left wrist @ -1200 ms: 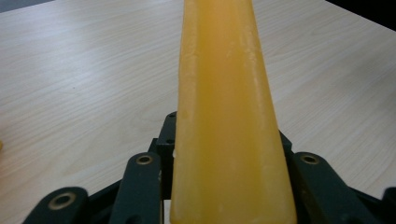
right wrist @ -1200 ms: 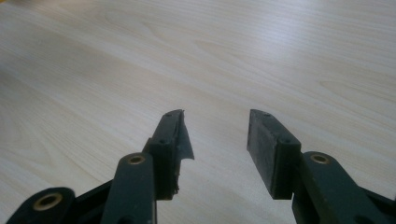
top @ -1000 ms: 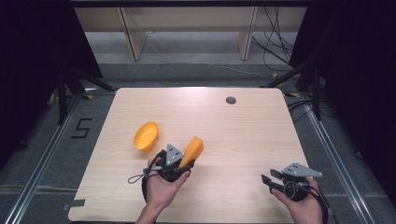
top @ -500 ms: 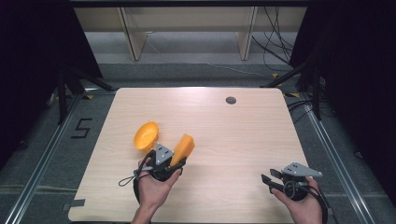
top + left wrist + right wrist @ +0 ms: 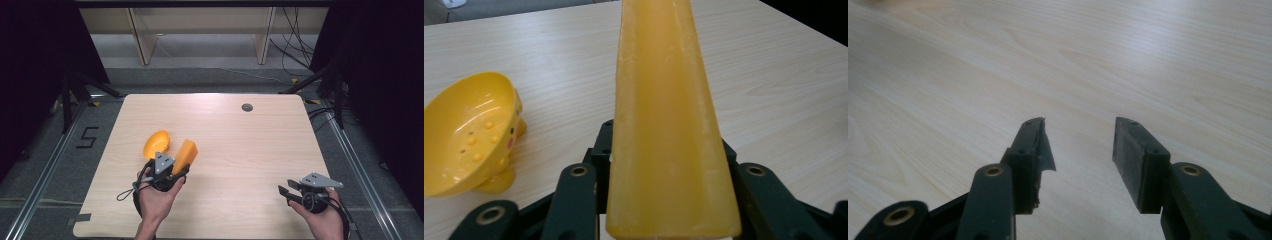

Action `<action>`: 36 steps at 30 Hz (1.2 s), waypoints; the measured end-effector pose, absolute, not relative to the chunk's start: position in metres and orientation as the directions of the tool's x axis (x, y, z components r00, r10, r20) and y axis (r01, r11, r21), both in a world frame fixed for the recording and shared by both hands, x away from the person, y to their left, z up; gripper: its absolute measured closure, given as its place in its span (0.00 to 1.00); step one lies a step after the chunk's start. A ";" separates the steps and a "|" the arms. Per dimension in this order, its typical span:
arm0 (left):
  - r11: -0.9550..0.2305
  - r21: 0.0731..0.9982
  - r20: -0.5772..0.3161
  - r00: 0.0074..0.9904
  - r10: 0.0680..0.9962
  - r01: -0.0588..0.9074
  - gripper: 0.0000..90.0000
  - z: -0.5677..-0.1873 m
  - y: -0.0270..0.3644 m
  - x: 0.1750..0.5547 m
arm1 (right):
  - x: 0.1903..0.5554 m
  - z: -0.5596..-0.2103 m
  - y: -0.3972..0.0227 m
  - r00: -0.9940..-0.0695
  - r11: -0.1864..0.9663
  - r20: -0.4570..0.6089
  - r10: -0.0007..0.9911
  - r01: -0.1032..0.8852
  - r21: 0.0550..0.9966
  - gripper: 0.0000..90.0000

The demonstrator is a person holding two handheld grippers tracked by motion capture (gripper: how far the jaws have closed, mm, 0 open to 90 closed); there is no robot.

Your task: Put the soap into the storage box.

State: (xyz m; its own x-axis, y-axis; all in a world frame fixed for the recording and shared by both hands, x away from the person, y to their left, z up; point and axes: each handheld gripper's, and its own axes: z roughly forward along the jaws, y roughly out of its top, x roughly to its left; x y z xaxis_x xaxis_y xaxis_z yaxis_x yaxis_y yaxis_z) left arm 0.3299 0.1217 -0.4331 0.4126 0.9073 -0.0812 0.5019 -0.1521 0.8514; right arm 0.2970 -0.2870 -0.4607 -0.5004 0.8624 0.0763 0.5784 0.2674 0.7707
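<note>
**Soap bar gripped beside its dish**

While the yellow dish [image 5: 471, 137] is sitting on the table [image 5: 240, 140] at left, the left gripper [image 5: 181, 169] is clamping the waxy, stiff, likely slippery soap bar [image 5: 664, 125] by its long sides; the right gripper [image 5: 1078, 160] is waiting open, empty.

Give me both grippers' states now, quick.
Left gripper: closed on the orange soap bar.
Right gripper: jaws open, nothing between them.

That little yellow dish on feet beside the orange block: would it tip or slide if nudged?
Probably both. The yellow dish looks like thin glossy plastic, so likely light and apt to slide on the smooth table. It already sits tilted on small rounded feet, so a push at the rim may well tip it.
</note>
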 end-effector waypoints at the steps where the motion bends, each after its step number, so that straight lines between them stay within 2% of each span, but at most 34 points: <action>1: -0.148 0.853 -0.081 0.407 0.910 0.500 0.67 -0.433 0.123 0.330 | 0.297 -0.461 -0.287 -0.503 0.268 0.077 0.861 0.577 0.771 0.63; 11: -0.114 0.861 -0.068 0.336 0.939 0.495 0.67 -0.426 0.134 0.333 | 0.301 -0.460 -0.286 -0.513 0.294 0.047 0.857 0.561 0.774 0.63; 36: -0.022 0.873 -0.078 0.185 0.980 0.488 0.67 -0.408 0.165 0.349 | 0.302 -0.461 -0.285 -0.519 0.294 0.055 0.853 0.565 0.771 0.63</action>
